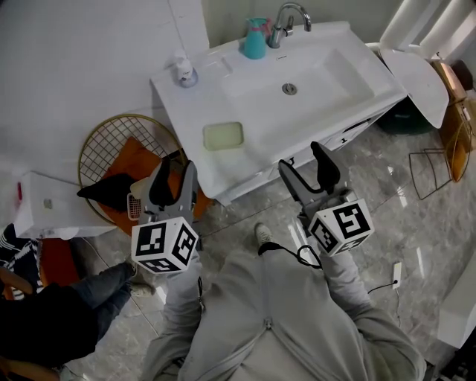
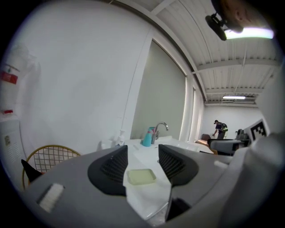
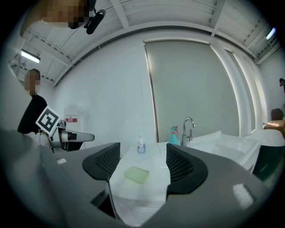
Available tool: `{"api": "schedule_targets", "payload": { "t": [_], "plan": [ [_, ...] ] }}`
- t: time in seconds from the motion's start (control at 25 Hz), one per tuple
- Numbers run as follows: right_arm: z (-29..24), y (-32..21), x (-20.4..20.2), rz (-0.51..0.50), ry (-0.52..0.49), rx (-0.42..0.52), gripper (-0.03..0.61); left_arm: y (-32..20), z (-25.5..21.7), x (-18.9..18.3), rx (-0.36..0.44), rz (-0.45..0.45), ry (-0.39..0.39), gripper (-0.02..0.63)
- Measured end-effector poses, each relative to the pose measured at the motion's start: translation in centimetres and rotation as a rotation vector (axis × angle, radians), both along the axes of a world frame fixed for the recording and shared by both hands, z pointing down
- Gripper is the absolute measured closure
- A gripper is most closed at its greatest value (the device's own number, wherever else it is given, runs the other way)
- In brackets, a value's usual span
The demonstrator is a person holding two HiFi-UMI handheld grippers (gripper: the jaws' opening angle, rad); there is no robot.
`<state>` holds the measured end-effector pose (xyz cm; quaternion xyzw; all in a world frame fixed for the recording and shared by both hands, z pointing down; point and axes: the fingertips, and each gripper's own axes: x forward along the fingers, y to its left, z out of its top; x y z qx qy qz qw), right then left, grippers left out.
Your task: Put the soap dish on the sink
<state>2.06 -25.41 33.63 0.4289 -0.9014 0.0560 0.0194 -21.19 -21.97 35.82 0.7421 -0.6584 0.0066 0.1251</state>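
Observation:
A pale green soap dish (image 1: 223, 135) lies flat on the white sink (image 1: 327, 119) counter, left of the basin. It shows between the jaws in the left gripper view (image 2: 141, 177) and in the right gripper view (image 3: 136, 174). My left gripper (image 1: 169, 182) hangs open in front of the counter's left corner, with nothing in it. My right gripper (image 1: 308, 170) is open and empty too, just off the counter's front edge. Both stand clear of the dish.
A teal cup (image 1: 255, 39) and a chrome faucet (image 1: 286, 21) stand at the back of the sink, a small pump bottle (image 1: 184, 71) at its left corner. A wire basket (image 1: 119, 160) with an orange cloth sits on the floor at left. A person's legs (image 1: 89, 294) are at lower left.

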Motion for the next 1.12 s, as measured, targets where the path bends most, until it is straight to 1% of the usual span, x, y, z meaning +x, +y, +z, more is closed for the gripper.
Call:
{"api": "schedule_targets", "payload": {
  "t": [0.32, 0.64, 1.12],
  "plan": [
    [-0.1, 0.7, -0.6, 0.003, 0.014, 0.021, 0.264, 2.4, 0.0, 0.3, 0.008, -0.015, -0.005, 0.379],
    [-0.3, 1.1, -0.8, 0.01, 0.028, 0.031, 0.264, 2.9, -1.0, 0.3, 0.031, -0.017, -0.033, 0.379],
    [-0.3, 1.1, -1.1, 0.006, 0.035, 0.029, 0.264, 3.1, -0.7, 0.1, 0.026, -0.023, -0.034, 0.379]
  ]
}}
